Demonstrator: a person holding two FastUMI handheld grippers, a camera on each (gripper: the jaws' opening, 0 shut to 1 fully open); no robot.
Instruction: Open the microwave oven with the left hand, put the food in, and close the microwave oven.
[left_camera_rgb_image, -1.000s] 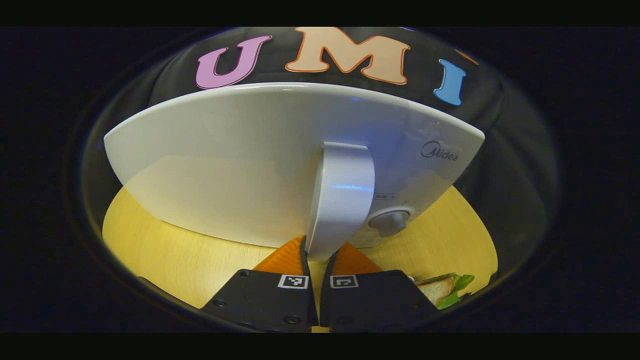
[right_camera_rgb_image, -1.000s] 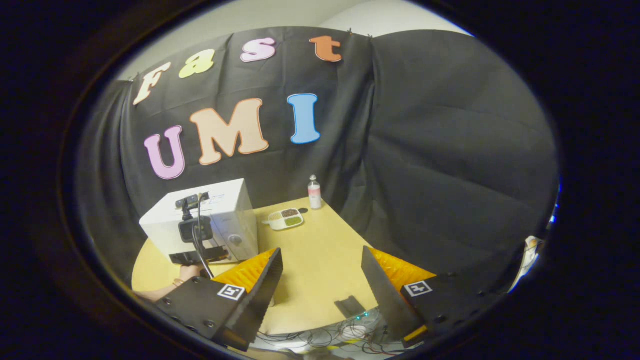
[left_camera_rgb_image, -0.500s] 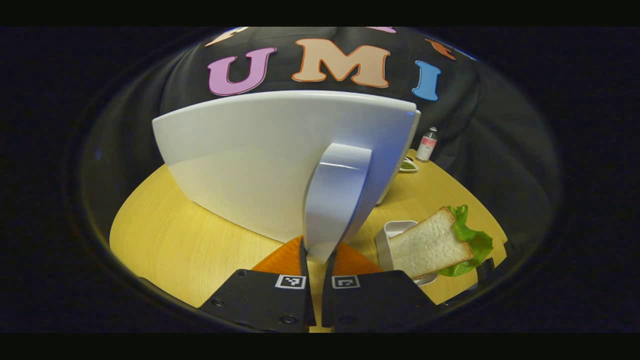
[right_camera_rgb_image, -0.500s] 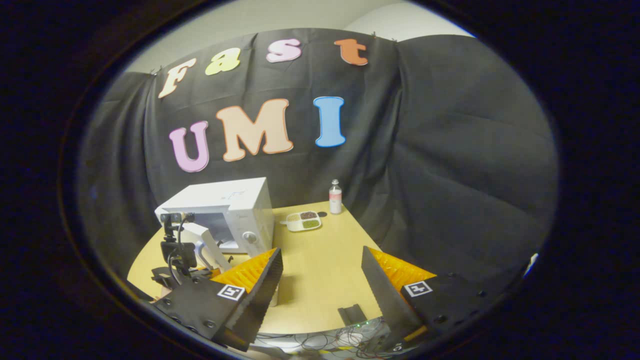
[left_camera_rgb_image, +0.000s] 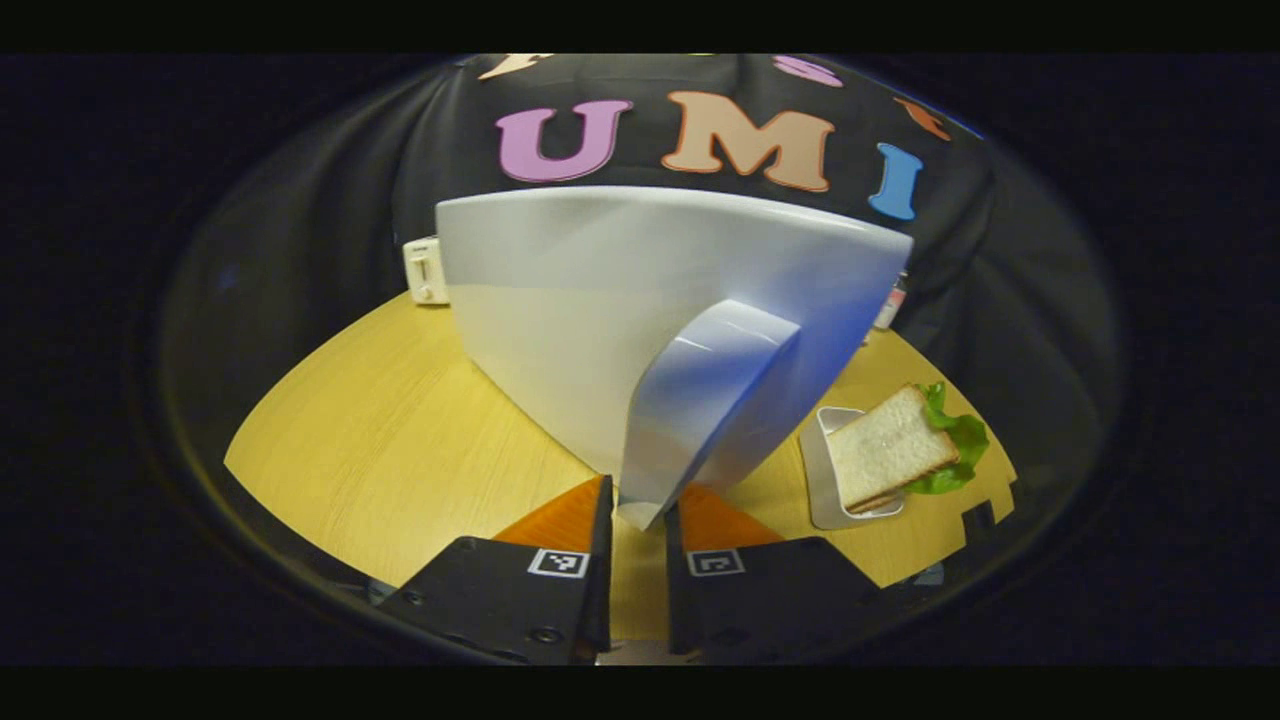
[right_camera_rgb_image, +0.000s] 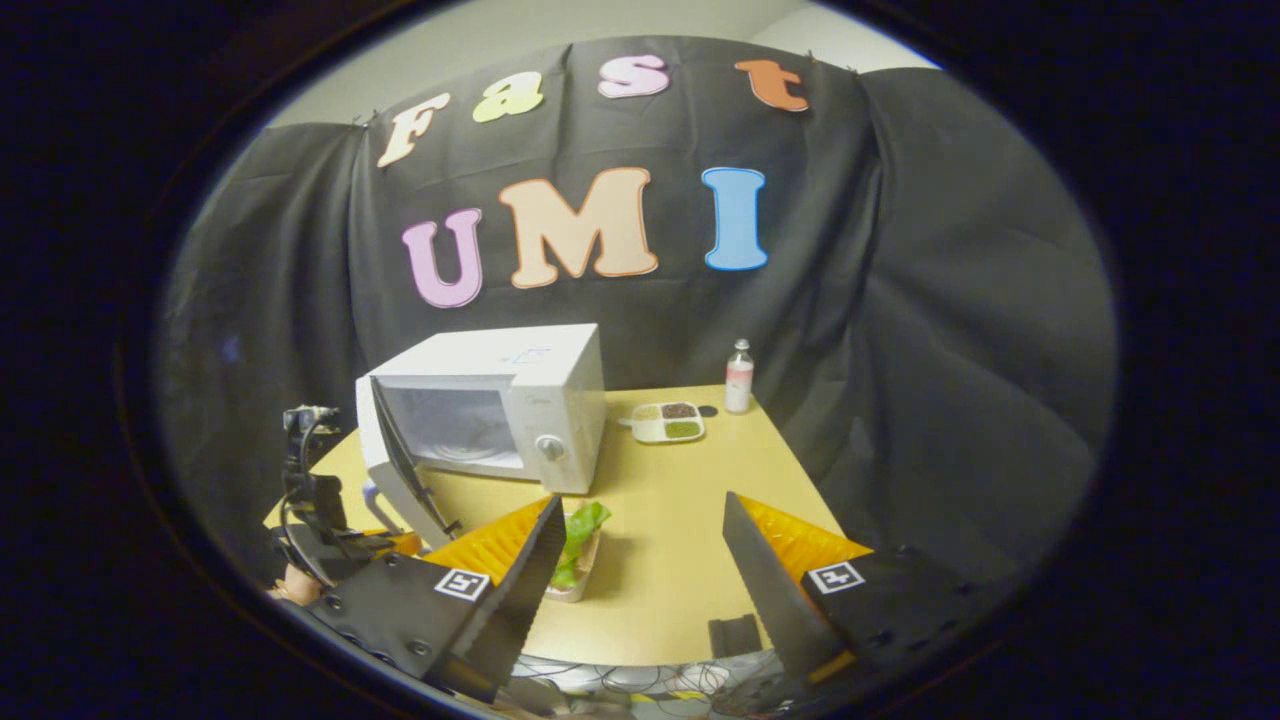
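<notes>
The white microwave (right_camera_rgb_image: 560, 400) stands on the wooden table (right_camera_rgb_image: 680, 500) with its door (right_camera_rgb_image: 395, 470) swung wide open, showing the pale cavity. In the left gripper view the door's outer face (left_camera_rgb_image: 600, 320) looms close. My left gripper (left_camera_rgb_image: 638, 512) is shut on the lower end of the door handle (left_camera_rgb_image: 710, 390). A sandwich with lettuce (left_camera_rgb_image: 895, 455) lies in a small white tray (left_camera_rgb_image: 830, 500) to the right of the door. The right gripper (right_camera_rgb_image: 640, 570) hangs open above the table's near edge, nothing between its fingers. The sandwich (right_camera_rgb_image: 580, 530) peeks out beside its left finger.
A small bottle (right_camera_rgb_image: 738, 375) and a divided dish of grains (right_camera_rgb_image: 668, 423) sit at the table's far right. Cables (right_camera_rgb_image: 640, 680) and a dark block (right_camera_rgb_image: 735, 635) lie at the near edge. A white wall box (left_camera_rgb_image: 425, 270) shows behind the door.
The door has swung from shut to wide open, drawn by my left gripper on the handle. The sandwich and tray came into sight. The right gripper's view shifted; it stays open.
</notes>
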